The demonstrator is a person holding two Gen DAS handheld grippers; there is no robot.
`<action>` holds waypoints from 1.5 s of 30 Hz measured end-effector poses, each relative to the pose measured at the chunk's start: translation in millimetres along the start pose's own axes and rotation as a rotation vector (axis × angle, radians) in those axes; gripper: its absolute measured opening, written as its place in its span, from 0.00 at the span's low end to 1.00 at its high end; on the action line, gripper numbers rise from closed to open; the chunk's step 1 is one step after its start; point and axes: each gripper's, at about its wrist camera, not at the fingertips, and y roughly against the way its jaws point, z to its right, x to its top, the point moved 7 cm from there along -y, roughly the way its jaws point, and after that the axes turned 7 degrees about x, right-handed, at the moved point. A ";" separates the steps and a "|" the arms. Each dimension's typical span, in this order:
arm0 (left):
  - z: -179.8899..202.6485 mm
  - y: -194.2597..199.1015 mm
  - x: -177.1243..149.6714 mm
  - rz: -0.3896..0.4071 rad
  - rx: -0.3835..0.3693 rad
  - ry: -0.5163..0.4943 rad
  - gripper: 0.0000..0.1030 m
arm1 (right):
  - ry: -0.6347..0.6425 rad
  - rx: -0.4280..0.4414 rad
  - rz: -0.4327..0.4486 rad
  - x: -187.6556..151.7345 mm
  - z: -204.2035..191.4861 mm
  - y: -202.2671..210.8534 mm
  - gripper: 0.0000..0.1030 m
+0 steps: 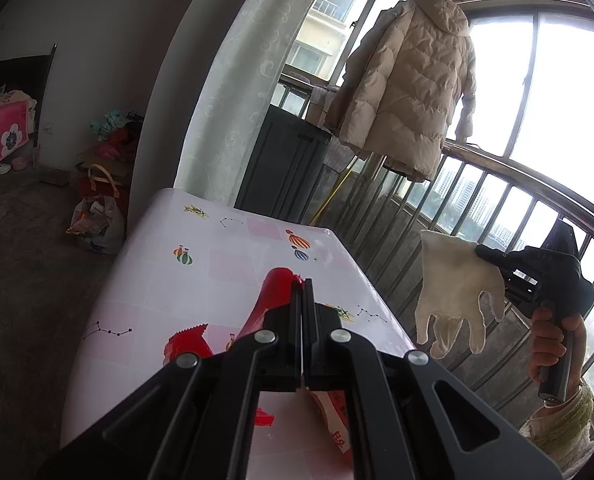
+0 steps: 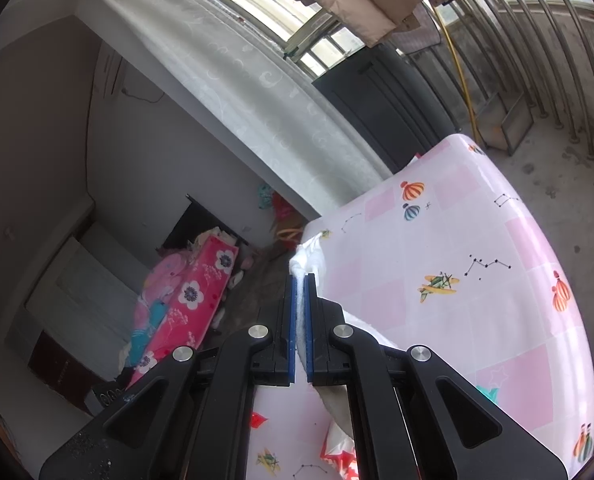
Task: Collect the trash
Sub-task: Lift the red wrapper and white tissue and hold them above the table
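Note:
My left gripper [image 1: 302, 284] is shut on a red plastic wrapper [image 1: 275, 292], held above the table with the pink patterned cloth [image 1: 217, 264]. A zigzag-edged red piece [image 1: 185, 344] shows lower left of the fingers. At the right, a hand [image 1: 553, 344] holds my right gripper [image 1: 483, 251], shut on the cuff of a limp white glove [image 1: 457, 292] that hangs beyond the table's edge. In the right wrist view, the right gripper [image 2: 303, 280] has its blue pads [image 2: 293, 320] pinching the glove [image 2: 307, 256]. A red-and-white wrapper [image 2: 337, 444] lies under it on the table [image 2: 457, 240].
A beige padded coat [image 1: 409, 80] hangs by the window over a metal railing [image 1: 497, 200]. A dark cabinet [image 1: 285, 160] stands behind the table beside a white curtain [image 1: 237, 80]. Bags [image 1: 97, 220] sit on the floor at left. A pink flowered bed [image 2: 193, 296] is beyond.

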 end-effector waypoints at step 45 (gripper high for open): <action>-3.4 4.4 1.9 0.006 -0.001 0.008 0.00 | -0.002 -0.006 0.002 1.2 1.6 5.9 0.02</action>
